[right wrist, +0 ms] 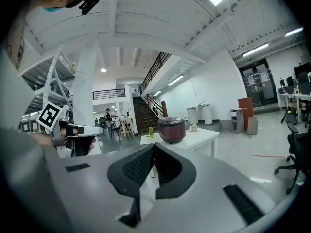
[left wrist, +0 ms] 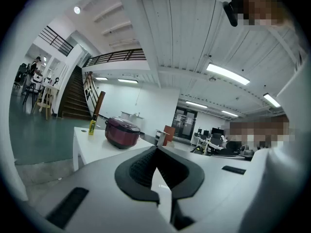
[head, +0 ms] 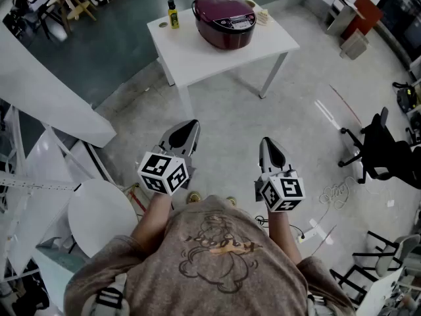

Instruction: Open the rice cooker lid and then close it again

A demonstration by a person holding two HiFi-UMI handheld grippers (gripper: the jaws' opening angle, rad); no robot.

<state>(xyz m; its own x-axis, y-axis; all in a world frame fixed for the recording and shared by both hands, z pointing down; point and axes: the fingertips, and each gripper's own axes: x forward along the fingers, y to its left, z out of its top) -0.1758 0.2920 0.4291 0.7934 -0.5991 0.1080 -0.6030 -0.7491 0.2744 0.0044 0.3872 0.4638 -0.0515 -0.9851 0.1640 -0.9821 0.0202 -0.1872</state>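
A dark red rice cooker with its lid down stands on a white table far ahead of me. It shows small in the left gripper view and the right gripper view. My left gripper and right gripper are held side by side over the floor, well short of the table. Both point toward the table, shut, with nothing between the jaws.
A yellow bottle stands on the table left of the cooker, small white items to its right. White panels and a round board lie at my left. An office chair and floor cables are at the right.
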